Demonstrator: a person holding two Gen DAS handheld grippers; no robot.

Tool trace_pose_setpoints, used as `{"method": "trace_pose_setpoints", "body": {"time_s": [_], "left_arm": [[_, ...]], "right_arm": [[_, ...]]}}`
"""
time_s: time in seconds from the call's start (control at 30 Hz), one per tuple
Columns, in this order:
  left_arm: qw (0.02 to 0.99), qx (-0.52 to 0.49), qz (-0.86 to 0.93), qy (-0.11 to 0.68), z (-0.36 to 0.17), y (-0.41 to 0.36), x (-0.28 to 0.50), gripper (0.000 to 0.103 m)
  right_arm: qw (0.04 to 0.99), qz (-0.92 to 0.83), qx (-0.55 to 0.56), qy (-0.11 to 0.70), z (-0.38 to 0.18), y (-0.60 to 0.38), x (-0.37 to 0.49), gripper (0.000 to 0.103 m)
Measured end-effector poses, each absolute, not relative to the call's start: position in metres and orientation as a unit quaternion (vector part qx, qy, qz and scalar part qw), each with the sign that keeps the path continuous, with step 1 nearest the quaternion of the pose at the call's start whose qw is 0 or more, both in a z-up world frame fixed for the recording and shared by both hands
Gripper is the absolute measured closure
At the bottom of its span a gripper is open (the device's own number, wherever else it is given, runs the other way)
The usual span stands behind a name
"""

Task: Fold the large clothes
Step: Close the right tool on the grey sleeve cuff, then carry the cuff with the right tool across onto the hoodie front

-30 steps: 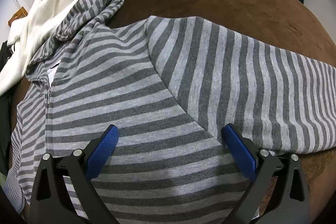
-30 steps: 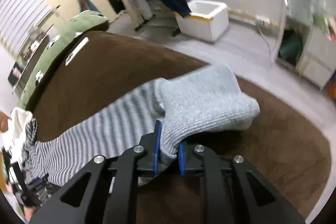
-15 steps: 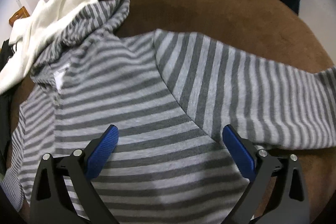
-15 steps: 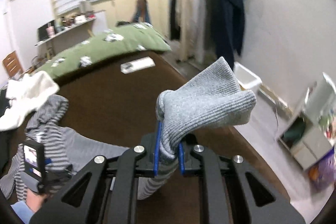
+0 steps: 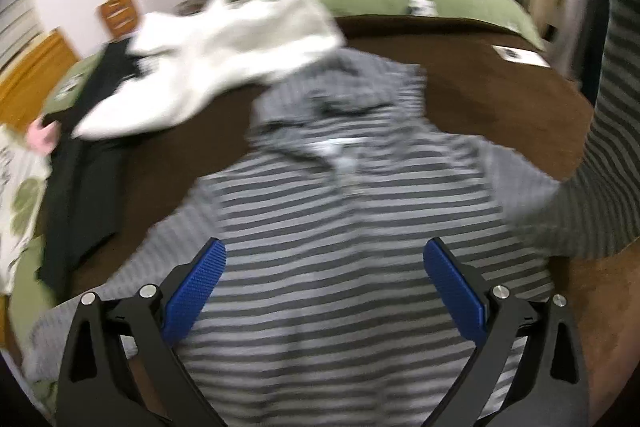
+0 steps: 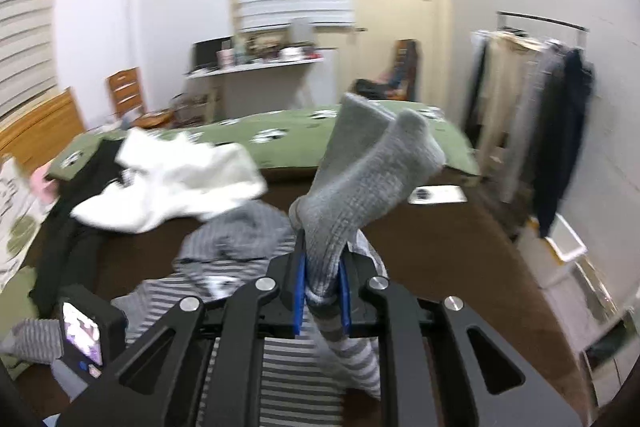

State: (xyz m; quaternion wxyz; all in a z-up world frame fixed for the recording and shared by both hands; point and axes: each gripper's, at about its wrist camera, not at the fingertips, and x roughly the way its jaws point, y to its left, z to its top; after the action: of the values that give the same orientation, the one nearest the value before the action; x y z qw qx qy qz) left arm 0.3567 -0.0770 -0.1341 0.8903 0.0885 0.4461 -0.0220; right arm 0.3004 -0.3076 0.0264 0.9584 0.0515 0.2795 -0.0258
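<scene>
A bedroom with a brown plush bed cover [image 5: 480, 87] filled the left wrist view. The grey-and-charcoal striped hooded sweatshirt [image 5: 340, 267] lay spread on it, a white garment [image 5: 224, 67] touching its hood. The left gripper [image 5: 324, 283], jaws wide and empty, had pulled back from the chest, so hood and collar now showed; the striped sleeve [image 5: 600, 147] had risen off the cover at the right edge.

In the right wrist view, the right gripper [image 6: 321, 291] was clenched on the sleeve's plain grey ribbed cuff [image 6: 368, 179], carried up from the cover toward the body. Judged from this, the sleeve was being folded inward.
</scene>
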Motion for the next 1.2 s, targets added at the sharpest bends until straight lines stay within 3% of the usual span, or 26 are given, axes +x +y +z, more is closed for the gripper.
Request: {"method": "trace_pose_setpoints", "body": {"time_s": [0.2, 0.43, 0.8, 1.07, 1.13, 1.17, 1.2], "left_arm": [[0.886, 0.054, 0.081, 0.453, -0.121, 0.044, 0.340, 0.006], [0.868, 0.035, 0.171, 0.465, -0.130, 0.152, 0.312, 0.006], [0.850, -0.013, 0.225, 0.476, -0.172, 0.229, 0.281, 0.006], [0.844, -0.017, 0.244, 0.478, -0.175, 0.255, 0.272, 0.006], [0.844, -0.017, 0.247, 0.476, -0.171, 0.259, 0.273, 0.006], [0.845, -0.018, 0.246, 0.475, -0.169, 0.260, 0.274, 0.006], [0.846, -0.021, 0.244, 0.474, -0.166, 0.260, 0.275, 0.006]], "right_arm": [[0.955, 0.046, 0.045, 0.288, 0.014, -0.201, 0.340, 0.089], [0.935, 0.113, 0.009, 0.336, -0.043, -0.076, 0.369, 0.089], [0.866, 0.166, -0.066, 0.467, -0.208, 0.049, 0.370, 0.086], [0.853, 0.191, -0.072, 0.480, -0.216, 0.078, 0.355, 0.076], [0.851, 0.202, -0.062, 0.481, -0.206, 0.076, 0.351, 0.062], [0.851, 0.206, -0.054, 0.481, -0.200, 0.073, 0.348, 0.038], [0.852, 0.208, -0.046, 0.478, -0.193, 0.070, 0.346, 0.024]]}}
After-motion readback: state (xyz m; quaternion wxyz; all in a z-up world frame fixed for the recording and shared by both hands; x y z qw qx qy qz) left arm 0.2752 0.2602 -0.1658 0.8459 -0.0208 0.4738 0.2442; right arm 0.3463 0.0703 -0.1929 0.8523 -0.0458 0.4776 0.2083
